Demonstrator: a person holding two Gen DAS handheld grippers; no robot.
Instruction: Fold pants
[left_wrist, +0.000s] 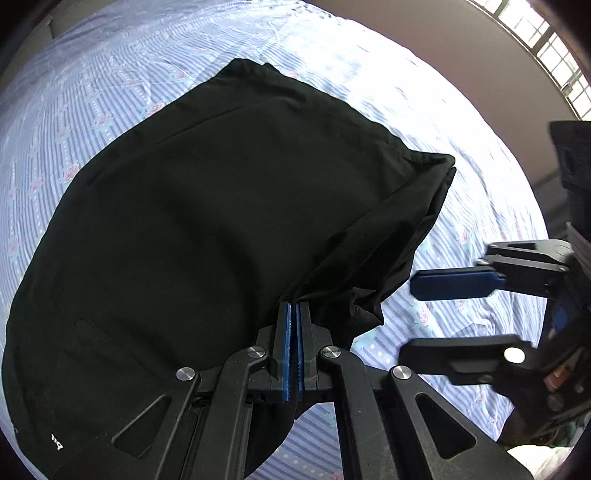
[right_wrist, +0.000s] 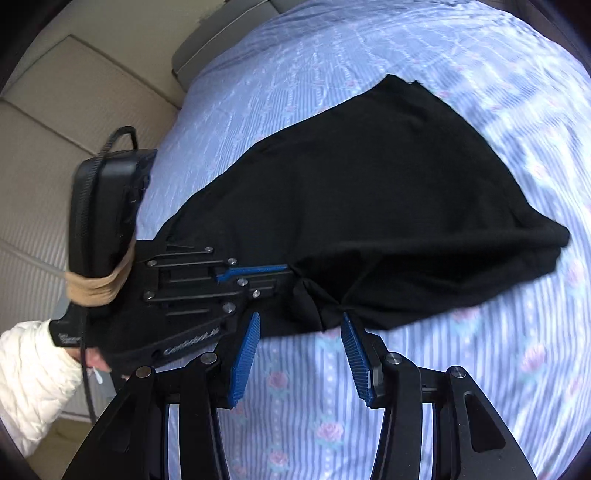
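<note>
The black pants (left_wrist: 207, 221) lie folded on a bed with a blue striped floral sheet (left_wrist: 110, 96). My left gripper (left_wrist: 294, 308) is shut on the near edge of the pants and lifts that edge slightly. It also shows in the right wrist view (right_wrist: 284, 271), pinching the cloth (right_wrist: 388, 206). My right gripper (right_wrist: 299, 325) is open and empty, just in front of the bunched edge of the pants, above the sheet (right_wrist: 314, 398). It shows in the left wrist view (left_wrist: 410, 314) to the right of the pants, jaws apart.
The bed's left edge meets a beige tiled floor (right_wrist: 55, 155). A wall and a barred window (left_wrist: 546, 40) stand beyond the far side of the bed. A white sleeve (right_wrist: 33, 380) holds the left gripper.
</note>
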